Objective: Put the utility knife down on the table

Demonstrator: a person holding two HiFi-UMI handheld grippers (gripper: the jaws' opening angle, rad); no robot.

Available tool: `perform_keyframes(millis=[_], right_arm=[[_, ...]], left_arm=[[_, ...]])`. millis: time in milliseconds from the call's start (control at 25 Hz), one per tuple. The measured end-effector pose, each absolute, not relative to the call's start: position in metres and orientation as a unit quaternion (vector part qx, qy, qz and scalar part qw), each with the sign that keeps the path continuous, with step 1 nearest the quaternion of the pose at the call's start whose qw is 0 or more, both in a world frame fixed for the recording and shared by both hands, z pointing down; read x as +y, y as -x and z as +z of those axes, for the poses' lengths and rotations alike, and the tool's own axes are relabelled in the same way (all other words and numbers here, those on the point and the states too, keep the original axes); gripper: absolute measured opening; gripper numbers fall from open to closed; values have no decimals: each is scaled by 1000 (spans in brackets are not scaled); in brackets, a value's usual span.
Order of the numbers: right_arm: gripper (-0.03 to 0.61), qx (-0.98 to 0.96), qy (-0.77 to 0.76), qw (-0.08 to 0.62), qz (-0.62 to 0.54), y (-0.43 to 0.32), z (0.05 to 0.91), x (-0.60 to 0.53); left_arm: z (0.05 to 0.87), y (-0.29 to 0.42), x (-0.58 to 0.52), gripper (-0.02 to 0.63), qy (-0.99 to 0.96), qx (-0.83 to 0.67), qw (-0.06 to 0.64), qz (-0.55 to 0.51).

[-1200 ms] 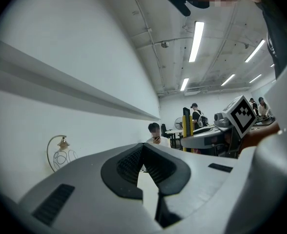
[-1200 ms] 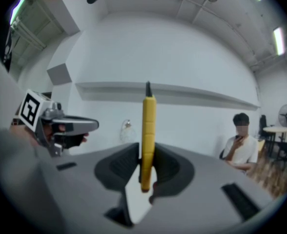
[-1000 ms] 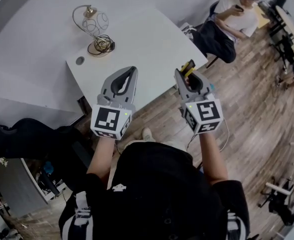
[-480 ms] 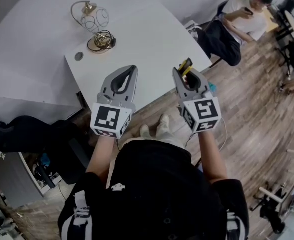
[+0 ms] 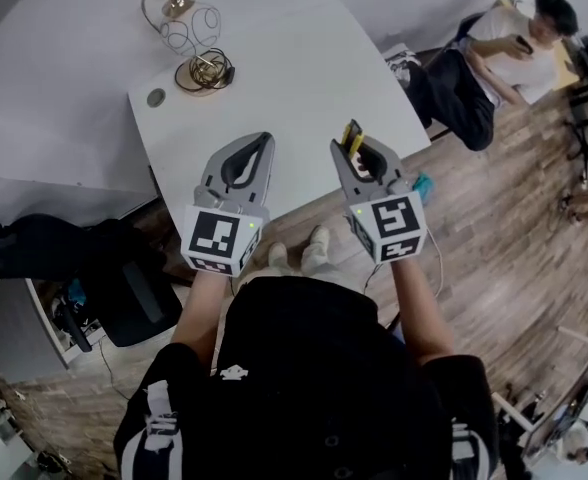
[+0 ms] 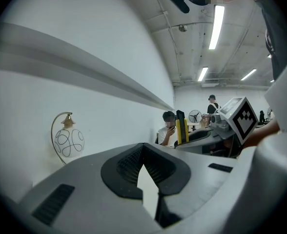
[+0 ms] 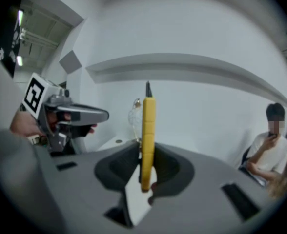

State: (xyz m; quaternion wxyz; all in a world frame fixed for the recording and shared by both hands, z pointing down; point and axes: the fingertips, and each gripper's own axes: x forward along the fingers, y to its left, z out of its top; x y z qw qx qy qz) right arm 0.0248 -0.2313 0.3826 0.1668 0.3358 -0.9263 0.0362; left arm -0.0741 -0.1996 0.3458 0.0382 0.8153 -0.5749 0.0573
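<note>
A yellow and black utility knife (image 7: 147,135) stands upright between the jaws of my right gripper (image 7: 144,152), which is shut on it. In the head view the knife (image 5: 353,139) sticks up from my right gripper (image 5: 359,154) above the near right part of the white table (image 5: 274,78). My left gripper (image 5: 251,153) hovers over the table's near edge, shut with nothing in it. From the left gripper view, my left gripper (image 6: 143,156) has its jaws closed together, and the knife (image 6: 180,126) shows to the right.
A wire lamp with a gold base (image 5: 196,46) stands at the table's far left corner, beside a round cable hole (image 5: 155,97). A seated person (image 5: 499,58) is past the table's right end. A black chair (image 5: 64,258) sits at lower left on the wood floor.
Both grippers now reach further over the table, and the right gripper with the knife has shifted a little left. The head view has swung, so the table looks nearer.
</note>
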Motion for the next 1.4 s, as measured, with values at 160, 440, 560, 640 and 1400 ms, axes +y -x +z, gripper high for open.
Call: perform_keyframes(millis=[160, 440, 560, 640, 1400], right_arm=[[97, -934, -297, 194, 39, -14, 405, -244], [97, -938, -239, 245, 50, 3, 451, -265], [97, -938, -213, 268, 55, 7, 471, -263], [97, -937, -196, 285, 52, 10, 483, -260], [97, -877, -68, 476, -1, 14, 619, -253]], left_arm=[[359, 72, -210, 17, -809, -582, 48, 66], [384, 91, -227, 17, -779, -618, 71, 78], [395, 99, -225, 17, -763, -635, 88, 83], [402, 102, -223, 17, -757, -641, 97, 82], [465, 119, -193, 17, -723, -664, 153, 114]])
